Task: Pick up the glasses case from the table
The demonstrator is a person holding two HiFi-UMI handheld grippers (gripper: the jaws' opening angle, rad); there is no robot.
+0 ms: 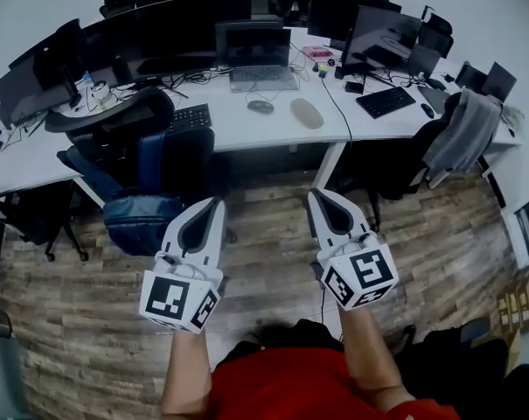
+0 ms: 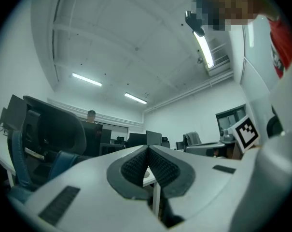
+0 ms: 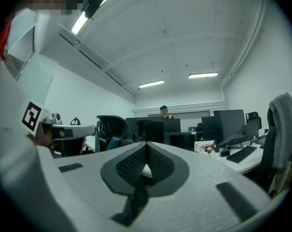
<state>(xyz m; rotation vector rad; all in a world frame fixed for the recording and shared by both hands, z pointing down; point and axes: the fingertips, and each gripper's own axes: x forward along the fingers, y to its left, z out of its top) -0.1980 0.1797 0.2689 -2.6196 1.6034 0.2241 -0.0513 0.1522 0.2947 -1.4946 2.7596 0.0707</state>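
Both claws were pressed together with nothing between them. The left claw (image 1: 213, 201) and the right claw (image 1: 316, 193) hung side by side over the plank floor (image 1: 264, 234), well short of the white surface (image 1: 238, 129). The glasses case (image 1: 306, 112), a pale oval, lay near the surface's front edge, just right of a mouse (image 1: 261, 106) and in front of a laptop (image 1: 260, 59).

The reach appeared not to have begun. To do it well, the right claw, more nearly in line with the case, would probably need to spread before arriving. It would then come in over the front edge and close across the case's narrow width, keeping clear of the black cable (image 1: 336, 108) running just beside it.

The room was an office. Dark monitors (image 1: 177, 16) lined the back and a keyboard (image 1: 385, 101) sat to the right. An office chair (image 1: 124, 125) stood at the left, and a grey jacket (image 1: 465, 129) draped another chair.
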